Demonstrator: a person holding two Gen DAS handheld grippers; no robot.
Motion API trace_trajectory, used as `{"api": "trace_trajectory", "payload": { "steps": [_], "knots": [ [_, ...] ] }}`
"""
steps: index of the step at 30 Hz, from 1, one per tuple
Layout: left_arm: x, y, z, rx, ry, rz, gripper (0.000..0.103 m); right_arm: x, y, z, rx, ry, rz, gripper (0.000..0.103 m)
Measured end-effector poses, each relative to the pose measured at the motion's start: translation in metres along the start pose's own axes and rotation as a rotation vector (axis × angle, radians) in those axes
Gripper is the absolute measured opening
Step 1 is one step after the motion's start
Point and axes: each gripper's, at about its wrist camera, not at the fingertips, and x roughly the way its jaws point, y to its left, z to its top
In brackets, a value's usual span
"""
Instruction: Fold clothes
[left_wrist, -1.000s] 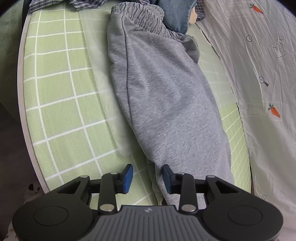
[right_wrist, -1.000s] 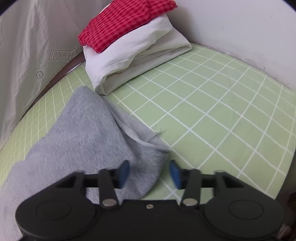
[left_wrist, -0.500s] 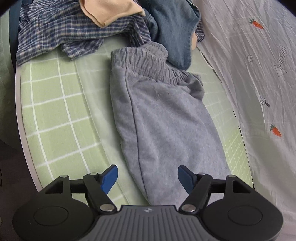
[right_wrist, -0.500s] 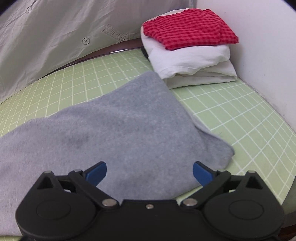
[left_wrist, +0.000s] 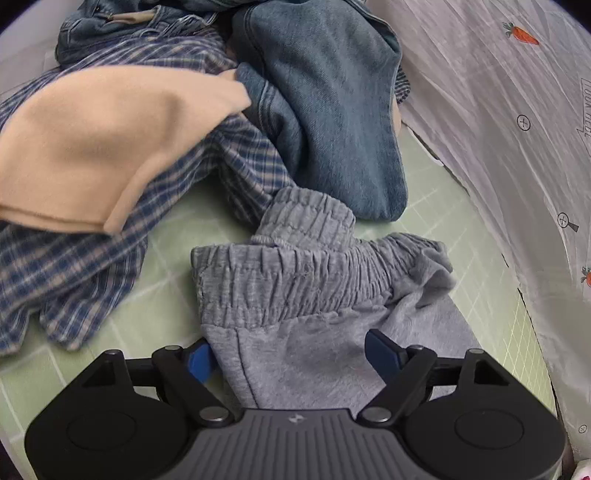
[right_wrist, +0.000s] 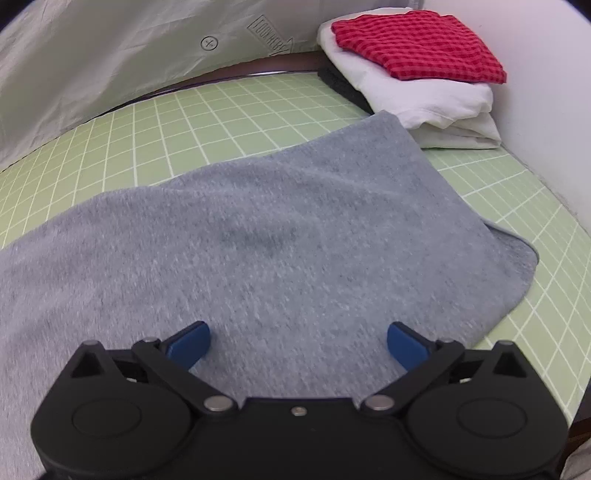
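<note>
Hovering my left gripper (left_wrist: 291, 354) over the grey sweatpants (left_wrist: 317, 325) waistband, jaws apart, my right gripper (right_wrist: 298, 343) spread wide above the leg end.

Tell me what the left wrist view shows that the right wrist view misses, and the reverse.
Only the left wrist view shows the grey sweatpants' gathered elastic waistband, the unfolded pile beyond it: blue denim jeans, a blue plaid shirt and a peach knit garment, plus carrot prints on the white sheet.

Only the right wrist view shows the folded stack: a red checked cloth on white folded garments.

Both share the grey sweatpants, the green grid-patterned cover, and an open tool, left and right.
</note>
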Motion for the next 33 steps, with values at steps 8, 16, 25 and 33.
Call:
{"api": "trace_trajectory", "payload": {
  "steps": [8, 16, 25, 33],
  "knots": [
    [0.002, 0.001, -0.004, 0.042, -0.063, 0.029, 0.084, 0.011, -0.054, 0.004, 0.226, 0.01, -0.056, 0.103],
    [0.0, -0.004, -0.008, 0.01, -0.064, 0.057, 0.084, 0.032, -0.107, 0.014, 0.34, -0.022, -0.135, 0.103],
    [0.005, -0.013, -0.01, -0.033, -0.071, 0.105, 0.084, 0.045, -0.131, 0.036, 0.272, -0.069, -0.119, 0.055],
    [0.0, -0.016, -0.023, -0.016, -0.056, 0.12, 0.084, 0.056, -0.153, 0.055, 0.218, -0.105, -0.11, 0.009]
  ]
}}
